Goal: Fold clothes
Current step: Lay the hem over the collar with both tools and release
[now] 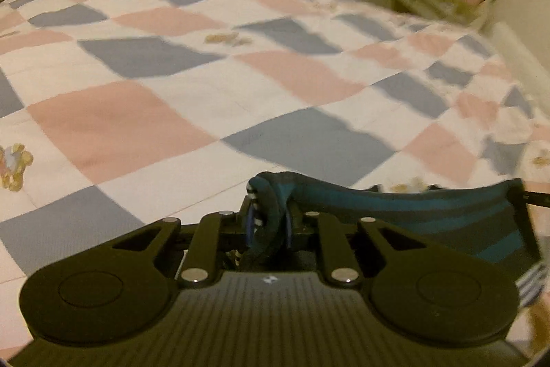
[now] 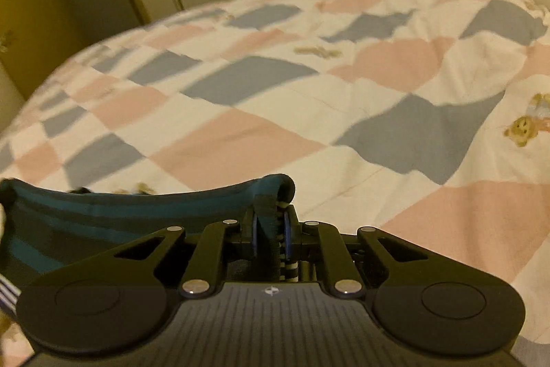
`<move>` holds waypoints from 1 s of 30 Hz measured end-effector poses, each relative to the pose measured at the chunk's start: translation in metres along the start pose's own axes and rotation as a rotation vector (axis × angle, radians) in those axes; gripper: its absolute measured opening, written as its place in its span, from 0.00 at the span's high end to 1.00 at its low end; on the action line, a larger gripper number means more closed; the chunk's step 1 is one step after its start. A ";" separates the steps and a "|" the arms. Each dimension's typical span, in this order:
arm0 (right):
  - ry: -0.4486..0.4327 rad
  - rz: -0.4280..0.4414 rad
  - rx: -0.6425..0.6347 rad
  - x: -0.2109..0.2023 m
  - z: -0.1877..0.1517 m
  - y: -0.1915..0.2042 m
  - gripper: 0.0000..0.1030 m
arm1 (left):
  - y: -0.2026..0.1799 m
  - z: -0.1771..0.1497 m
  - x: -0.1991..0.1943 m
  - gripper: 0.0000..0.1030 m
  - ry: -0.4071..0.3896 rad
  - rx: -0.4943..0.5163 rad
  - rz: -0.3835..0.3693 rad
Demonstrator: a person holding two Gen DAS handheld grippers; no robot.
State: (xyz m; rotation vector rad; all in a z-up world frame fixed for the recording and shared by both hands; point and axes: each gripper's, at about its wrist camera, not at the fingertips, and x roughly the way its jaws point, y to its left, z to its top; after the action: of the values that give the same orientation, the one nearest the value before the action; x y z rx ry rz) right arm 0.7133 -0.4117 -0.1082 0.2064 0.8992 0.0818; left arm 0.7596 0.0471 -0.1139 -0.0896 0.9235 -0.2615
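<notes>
We have the striped garment (image 1: 429,212) stretched taut above the bed (image 1: 206,92), our left gripper (image 1: 270,222) and right gripper (image 2: 271,226) each clenched on one end, so likely mid-fold, next needing both ends lowered evenly.

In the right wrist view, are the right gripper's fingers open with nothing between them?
No, the right gripper is shut on a bunched corner of the teal striped garment, held above the checked bedspread.
</notes>
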 end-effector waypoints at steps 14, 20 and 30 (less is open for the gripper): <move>0.043 -0.134 0.088 0.045 -0.017 -0.005 0.74 | 0.004 -0.007 0.033 0.50 0.031 -0.048 0.208; -0.047 -0.182 0.159 -0.002 -0.015 -0.018 0.36 | 0.017 -0.013 -0.037 0.76 -0.064 -0.127 0.210; -0.133 0.014 -0.060 -0.107 -0.102 0.055 0.63 | -0.071 -0.126 -0.083 0.94 0.013 0.211 -0.079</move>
State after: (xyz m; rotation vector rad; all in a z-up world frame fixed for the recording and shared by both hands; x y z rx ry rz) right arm 0.5680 -0.3605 -0.0756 0.1606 0.7620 0.1063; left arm 0.5983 0.0049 -0.1122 0.0708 0.9012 -0.4321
